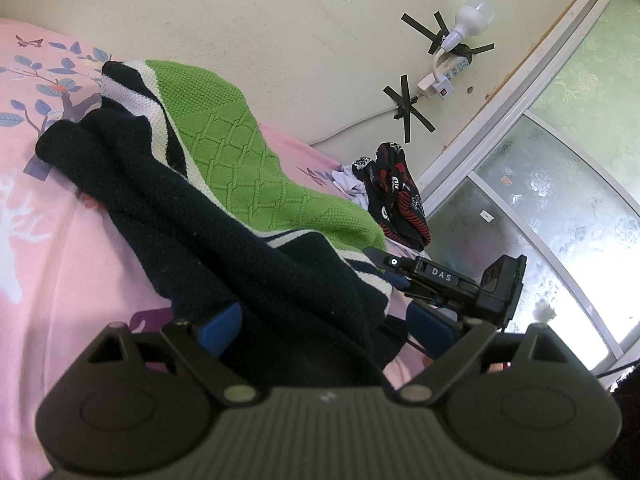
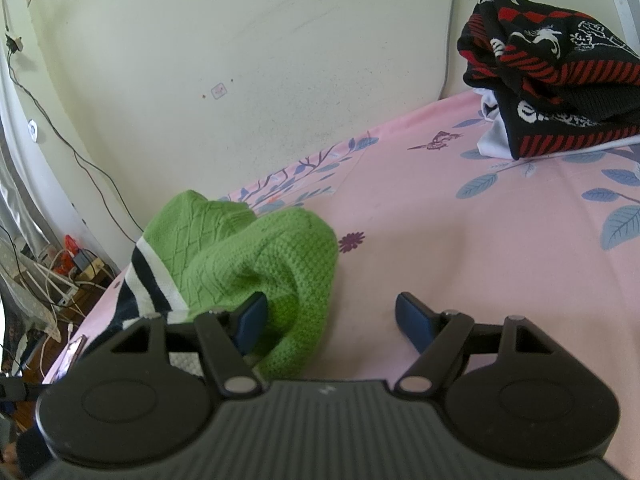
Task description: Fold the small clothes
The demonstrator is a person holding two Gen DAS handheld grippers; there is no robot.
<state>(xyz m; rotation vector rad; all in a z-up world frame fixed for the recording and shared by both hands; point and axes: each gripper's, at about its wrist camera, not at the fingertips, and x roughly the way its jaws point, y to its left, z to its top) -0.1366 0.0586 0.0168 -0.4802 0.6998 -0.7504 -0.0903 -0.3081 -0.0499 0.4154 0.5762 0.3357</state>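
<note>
The green-and-black sweater [image 1: 224, 168] lies rumpled, unfolded, on the pink bedsheet [image 2: 460, 240]; the left gripper [image 1: 320, 332] and right gripper [image 2: 332, 320] both gape wide around its cloth, pinching nothing; a black-and-red garment [image 2: 552, 92] sits piled by the wall.

One green, black and white knitted garment [image 1: 224, 168] lies crumpled on the one pink bedsheet [image 1: 60, 264]. Far right sits a single pile: one black-and-red patterned garment [image 2: 552, 80] on top, one white cloth [image 2: 490, 136] under it (only an edge shows). Two grippers are in view, the left gripper [image 1: 326, 326] and right gripper [image 2: 332, 320], two blue-padded fingers each. On the wall: one bulb [image 1: 474, 18], one power strip [image 1: 450, 72].
</note>
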